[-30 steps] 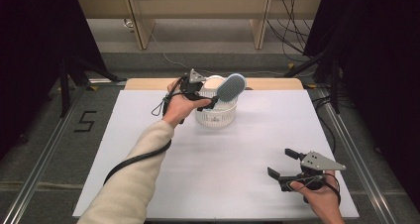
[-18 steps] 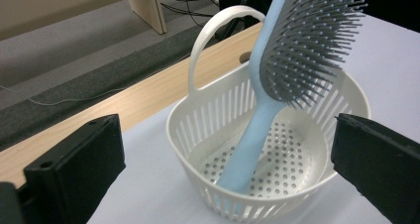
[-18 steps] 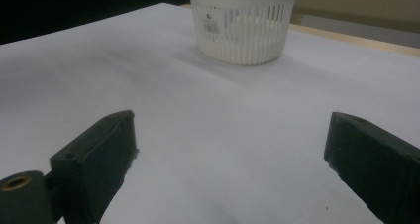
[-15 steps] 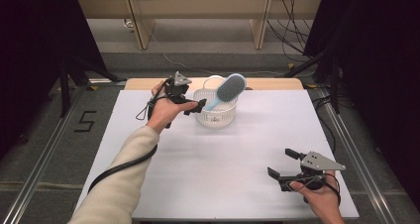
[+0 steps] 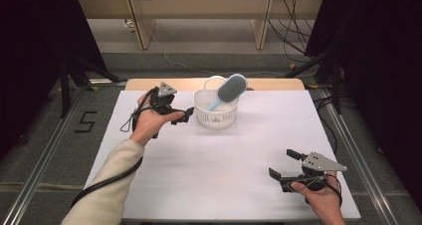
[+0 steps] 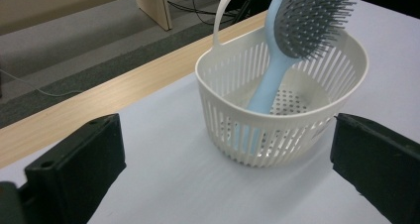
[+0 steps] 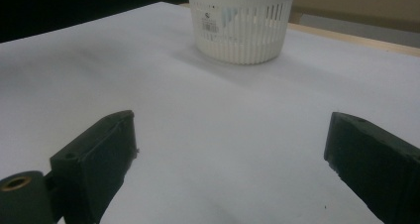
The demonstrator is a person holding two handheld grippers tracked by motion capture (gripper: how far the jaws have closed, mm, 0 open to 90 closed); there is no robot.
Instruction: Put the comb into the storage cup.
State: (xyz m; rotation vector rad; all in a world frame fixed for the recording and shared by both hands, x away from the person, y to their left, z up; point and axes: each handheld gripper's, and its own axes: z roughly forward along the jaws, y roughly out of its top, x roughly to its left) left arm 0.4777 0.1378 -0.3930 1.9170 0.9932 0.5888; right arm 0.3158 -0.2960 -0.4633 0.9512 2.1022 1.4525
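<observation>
High view, entry: one left hand-held gripper (image 5: pixel 185 114) is recorded just beside the left wall of one white slotted plastic basket (image 5: pixel 215 116), drawn back from the spot directly at the basket where it was seen a second ago; its jaws have just been opening and are now spread to their widest, with nothing between them. One pale blue plastic hairbrush with a grey bristle pad (image 5: pixel 228 90) is left standing handle-down inside the basket, the bristled head leaning out above the far right rim. In the left gripper view the same hairbrush (image 6: pixel 285 60) is seen free of both jaws, its handle resting on the perforated floor of the basket (image 6: pixel 277 130). From this it is judged that the brush has been released and the placing is done, only the withdrawal of the left hand remaining. One right hand-held gripper (image 5: pixel 287 165) is held low near the front right corner of one white-covered table (image 5: pixel 219 175), jaws wide apart and empty, unmoved. Count: hand-held grippers, two; baskets, one; hairbrushes, one.
</observation>
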